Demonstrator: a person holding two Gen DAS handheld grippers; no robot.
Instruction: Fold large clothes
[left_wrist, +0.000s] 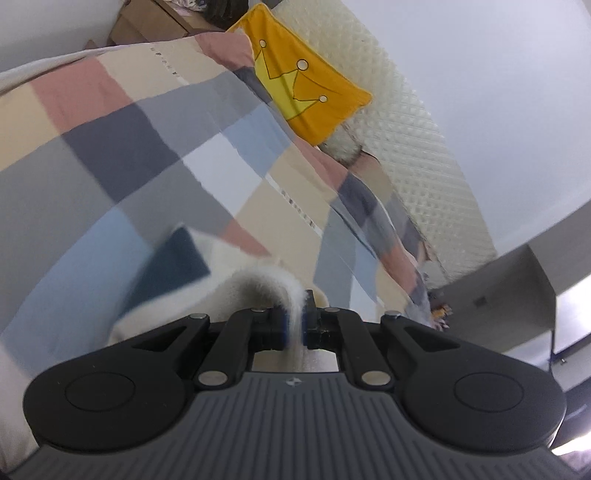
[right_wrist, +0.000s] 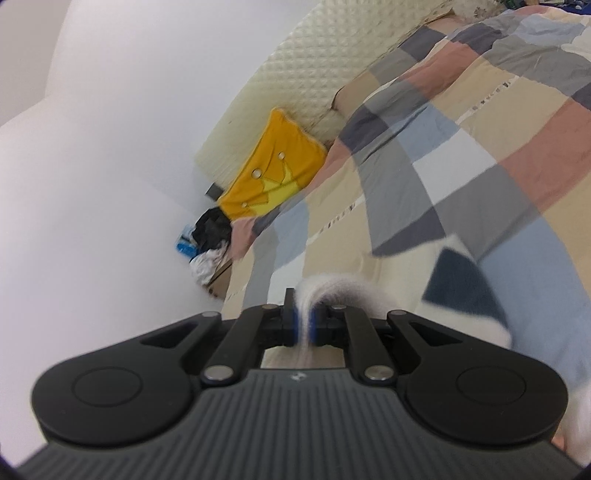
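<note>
Bedroom: bed (left_wrist: 122, 122) under patchwork cover, yellow crown cushion (left_wrist: 306, 85) at headboard end. Left gripper (left_wrist: 294, 317), right gripper (right_wrist: 303, 321): jaws pinched tight on white fleecy garment (left_wrist: 236, 295), lifted above bed. Step: carrying held edge over. Next: lay fold flat, corners matched.

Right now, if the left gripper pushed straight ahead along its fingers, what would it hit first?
Probably the checked quilt beyond the white garment clamped in the left gripper; depth is unclear through the fisheye blur.
</note>
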